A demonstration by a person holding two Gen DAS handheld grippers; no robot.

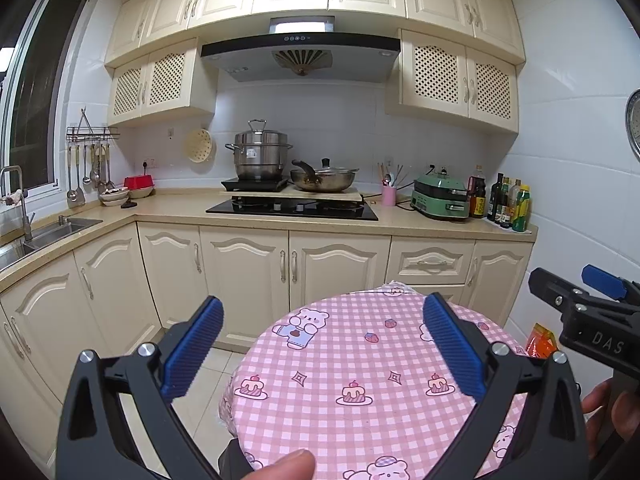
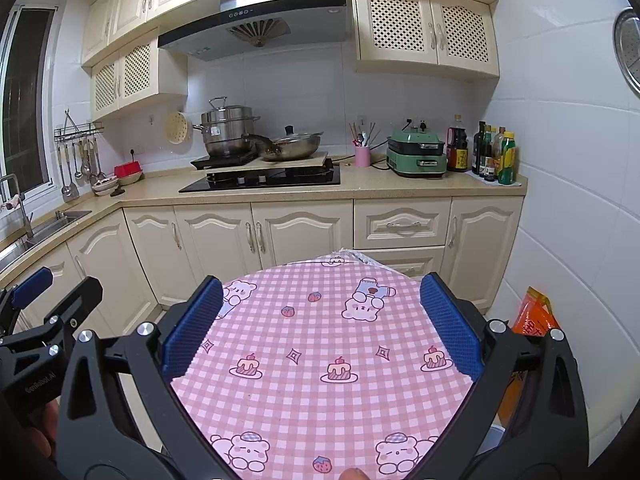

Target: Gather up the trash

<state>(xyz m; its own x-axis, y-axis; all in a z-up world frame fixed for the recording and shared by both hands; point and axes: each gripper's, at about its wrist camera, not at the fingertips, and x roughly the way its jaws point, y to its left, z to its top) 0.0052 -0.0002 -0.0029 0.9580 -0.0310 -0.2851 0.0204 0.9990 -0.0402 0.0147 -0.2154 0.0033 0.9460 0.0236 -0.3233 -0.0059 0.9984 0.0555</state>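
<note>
A round table with a pink checked cloth [image 1: 340, 360] [image 2: 320, 344] printed with bears and cakes lies just below both grippers. No trash shows on the cloth. My left gripper [image 1: 320, 348] is open above the table, nothing between its blue pads. My right gripper [image 2: 320, 332] is also open and holds nothing; in the left wrist view it shows at the right edge [image 1: 580, 300]. The left gripper shows at the left edge of the right wrist view [image 2: 52, 288]. An orange bag [image 2: 534, 314] [image 1: 540, 340] stands on the floor to the right of the table, by the tiled wall.
Cream base cabinets [image 2: 260, 236] and a counter run behind the table, with a hob [image 2: 264, 178], steamer pot [image 2: 226, 130], wok [image 2: 292, 146], green cooker [image 2: 416, 154] and bottles [image 2: 492, 152]. A sink [image 1: 48, 232] is on the left. A fingertip [image 1: 288, 466] shows at the bottom edge.
</note>
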